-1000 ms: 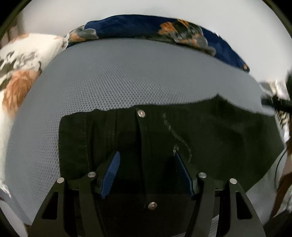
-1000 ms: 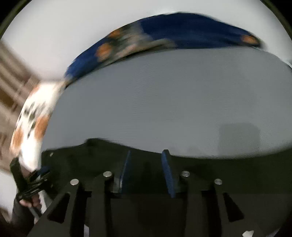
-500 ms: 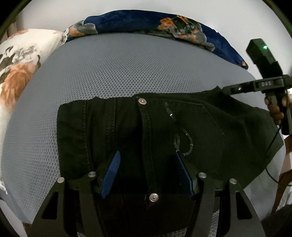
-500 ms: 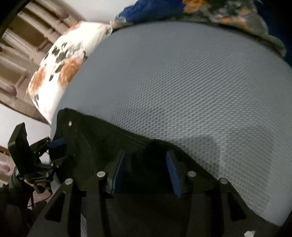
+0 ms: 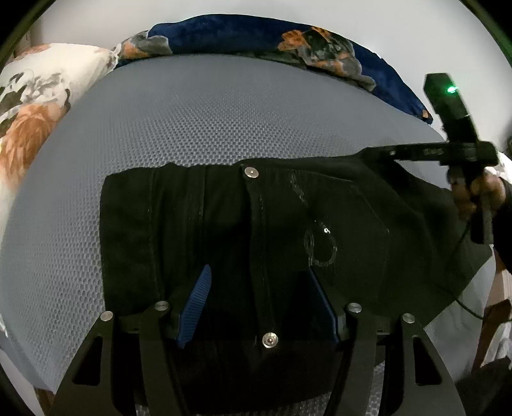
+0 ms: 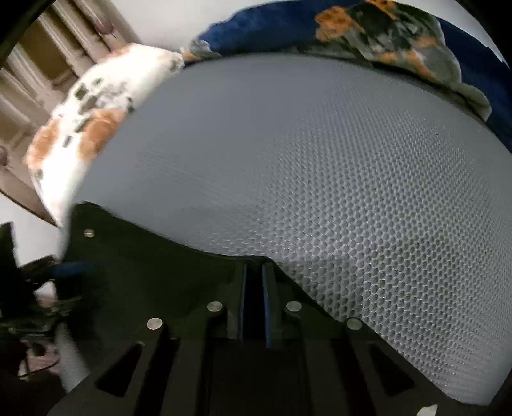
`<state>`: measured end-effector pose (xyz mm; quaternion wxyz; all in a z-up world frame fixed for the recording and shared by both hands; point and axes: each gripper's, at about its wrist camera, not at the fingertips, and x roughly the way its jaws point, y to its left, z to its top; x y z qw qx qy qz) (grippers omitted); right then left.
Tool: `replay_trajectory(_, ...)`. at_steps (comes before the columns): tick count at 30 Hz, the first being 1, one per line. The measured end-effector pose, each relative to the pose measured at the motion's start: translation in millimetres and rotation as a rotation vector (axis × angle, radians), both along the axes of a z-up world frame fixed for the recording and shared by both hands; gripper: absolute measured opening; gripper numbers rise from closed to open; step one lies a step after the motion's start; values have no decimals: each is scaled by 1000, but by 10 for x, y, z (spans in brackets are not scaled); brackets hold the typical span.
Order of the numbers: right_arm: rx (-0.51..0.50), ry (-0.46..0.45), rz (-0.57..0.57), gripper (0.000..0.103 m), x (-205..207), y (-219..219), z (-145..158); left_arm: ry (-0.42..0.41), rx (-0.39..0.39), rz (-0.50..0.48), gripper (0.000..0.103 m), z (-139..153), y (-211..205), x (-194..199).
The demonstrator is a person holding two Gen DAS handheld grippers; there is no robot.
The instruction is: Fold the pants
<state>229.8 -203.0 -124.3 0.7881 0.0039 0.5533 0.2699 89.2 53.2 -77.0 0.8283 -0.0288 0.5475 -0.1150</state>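
on grey mesh mattress, black pants

Grey honeycomb-mesh mattress, white floral pillow, navy floral blanket, pale wall

Black pants flat on grey mesh bed; left gripper spread over waistband, right gripper at far edge.

Black pants – waistband up, flat on grey mesh
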Motion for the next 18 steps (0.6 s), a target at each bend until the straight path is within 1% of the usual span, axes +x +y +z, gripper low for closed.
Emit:
replay_trajectory(5, 24, 21, -45, 9, 57, -4, -21, -2, 24, -13, 62, -8, -14, -66)
replay_trajectory(6, 19, 15, -51, 18, 50, -7, 3, -3, 35, -16, 62, -6, -30, -71)
replay_trajectory(8, 31, 13, -85, 29, 28, -58, 65, -5, 47, -18, 62, 25, -54, -78)
replay_trajectory(10, 49, -28, -123, 30, -26, -139, 192, -11, 34, -17, 62, 103, -43, -84)
replay_trajectory(12, 49, -72, -149, 30, -111, -232, 339, -59, 19, -18, 62, 237, -9, -80)
replay_trajectory(13, 40, -90, -162, 31, -157, -271, 407, -102, 21, -11, 62, 340, 15, -57)
replay_trajectory(14, 27, -104, -173, 32, -205, -311, 458, -128, 20, -5, 62, 398, 35, -23)
replay_trajectory(16, 20, -102, -193, 33, -312, -420, 506, -166, 11, 3, 62, 495, 62, 88)
replay_trajectory(18, -12, -86, -214, 33, -386, -487, 469, -189, 5, 15, 62, 534, 66, 231)
